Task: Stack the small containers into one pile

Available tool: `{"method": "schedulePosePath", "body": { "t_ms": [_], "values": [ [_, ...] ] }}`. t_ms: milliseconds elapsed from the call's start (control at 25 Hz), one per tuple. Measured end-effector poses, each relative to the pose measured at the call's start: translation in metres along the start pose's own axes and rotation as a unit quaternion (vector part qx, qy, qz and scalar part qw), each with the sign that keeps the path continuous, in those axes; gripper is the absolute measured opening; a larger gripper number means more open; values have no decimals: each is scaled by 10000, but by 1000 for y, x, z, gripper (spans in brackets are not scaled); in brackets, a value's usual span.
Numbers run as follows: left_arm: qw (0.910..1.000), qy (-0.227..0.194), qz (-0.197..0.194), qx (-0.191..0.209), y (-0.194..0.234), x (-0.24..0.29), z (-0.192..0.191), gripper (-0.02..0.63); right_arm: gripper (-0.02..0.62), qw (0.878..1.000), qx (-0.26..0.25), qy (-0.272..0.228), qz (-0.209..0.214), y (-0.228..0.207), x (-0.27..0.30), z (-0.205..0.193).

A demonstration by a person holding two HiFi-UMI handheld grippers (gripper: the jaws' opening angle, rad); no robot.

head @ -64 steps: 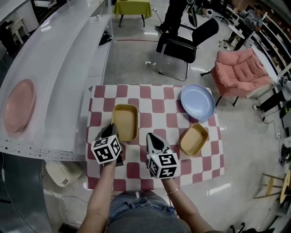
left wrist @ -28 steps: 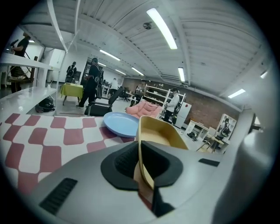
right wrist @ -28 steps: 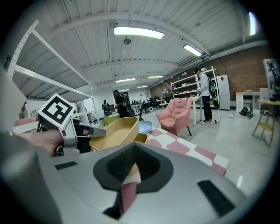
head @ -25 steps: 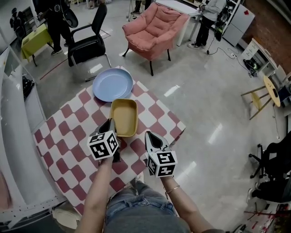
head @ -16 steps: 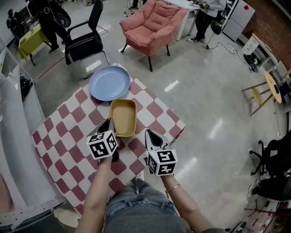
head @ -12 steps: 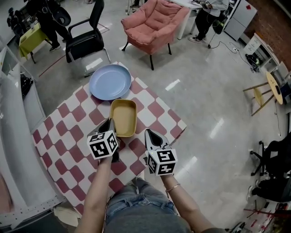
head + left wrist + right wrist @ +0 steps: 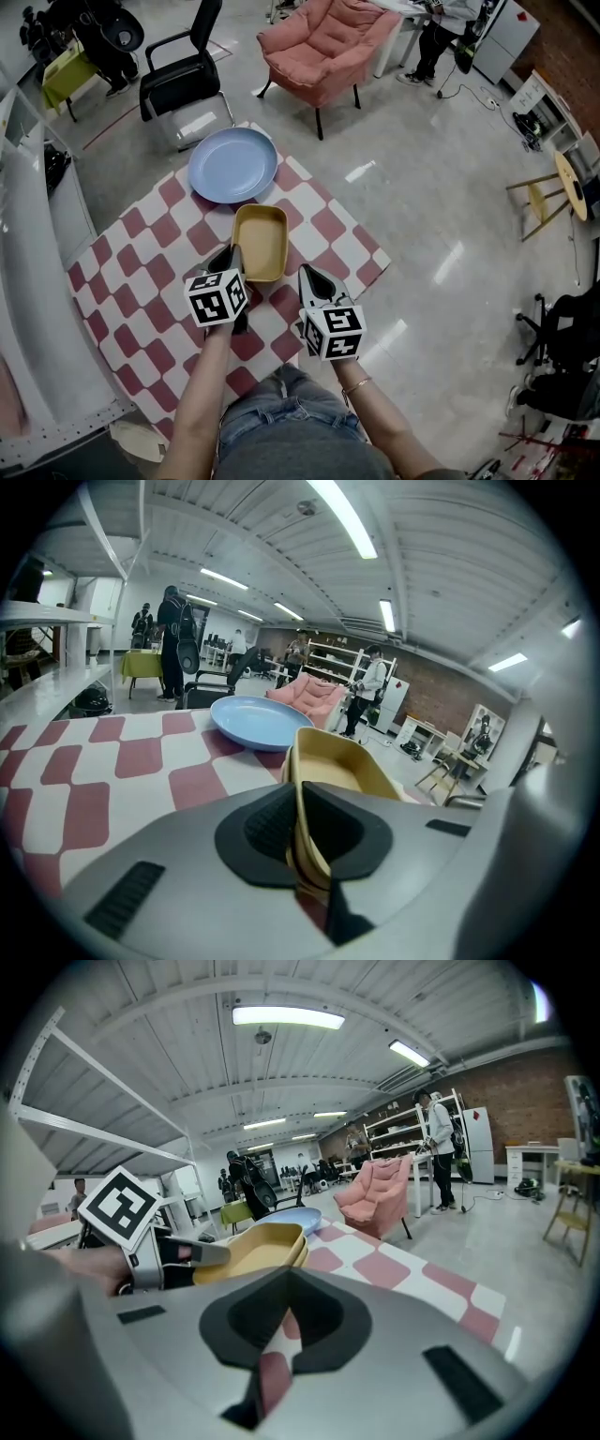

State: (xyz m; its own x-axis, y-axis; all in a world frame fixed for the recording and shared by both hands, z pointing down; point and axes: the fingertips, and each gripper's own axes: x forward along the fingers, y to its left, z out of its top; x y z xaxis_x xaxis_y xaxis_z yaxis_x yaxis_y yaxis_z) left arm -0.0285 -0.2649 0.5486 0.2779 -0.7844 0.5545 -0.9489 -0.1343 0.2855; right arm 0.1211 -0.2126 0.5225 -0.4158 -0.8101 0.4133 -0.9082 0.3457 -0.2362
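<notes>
Two yellow containers (image 7: 260,242) sit nested as one pile on the red-and-white checked table (image 7: 141,281), just in front of a blue plate (image 7: 232,165). My left gripper (image 7: 234,255) is shut on the pile's near rim. In the left gripper view the yellow wall (image 7: 337,761) runs between the jaws of that gripper (image 7: 300,794). My right gripper (image 7: 307,274) hovers to the right of the pile, shut with nothing in it (image 7: 289,1279). In the right gripper view the pile (image 7: 248,1246) shows two rims, with the left gripper (image 7: 178,1252) at its near end.
The table's right edge (image 7: 370,272) drops to a glossy floor close to my right gripper. A black chair (image 7: 183,70) and a pink armchair (image 7: 319,33) stand beyond the table. A long white bench (image 7: 28,234) runs along the left. People stand far back.
2.6 s ago the two containers lay apart, the left gripper at the left one. Now they form one pile by the blue plate. Over the last second only the view shifted slightly.
</notes>
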Motion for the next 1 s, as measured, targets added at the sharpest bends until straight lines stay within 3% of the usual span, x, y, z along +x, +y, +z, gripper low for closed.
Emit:
{"method": "schedulePosePath", "body": {
  "t_ms": [520,1000],
  "values": [
    [10000,-29,-48,42,3,-4,-1,74,11,9999,-80,-58,59,10,0,7],
    [9986,-489,-25,219,8,-49,9,57,11,9992,-172,-315,177,38,-16,19]
  ]
}}
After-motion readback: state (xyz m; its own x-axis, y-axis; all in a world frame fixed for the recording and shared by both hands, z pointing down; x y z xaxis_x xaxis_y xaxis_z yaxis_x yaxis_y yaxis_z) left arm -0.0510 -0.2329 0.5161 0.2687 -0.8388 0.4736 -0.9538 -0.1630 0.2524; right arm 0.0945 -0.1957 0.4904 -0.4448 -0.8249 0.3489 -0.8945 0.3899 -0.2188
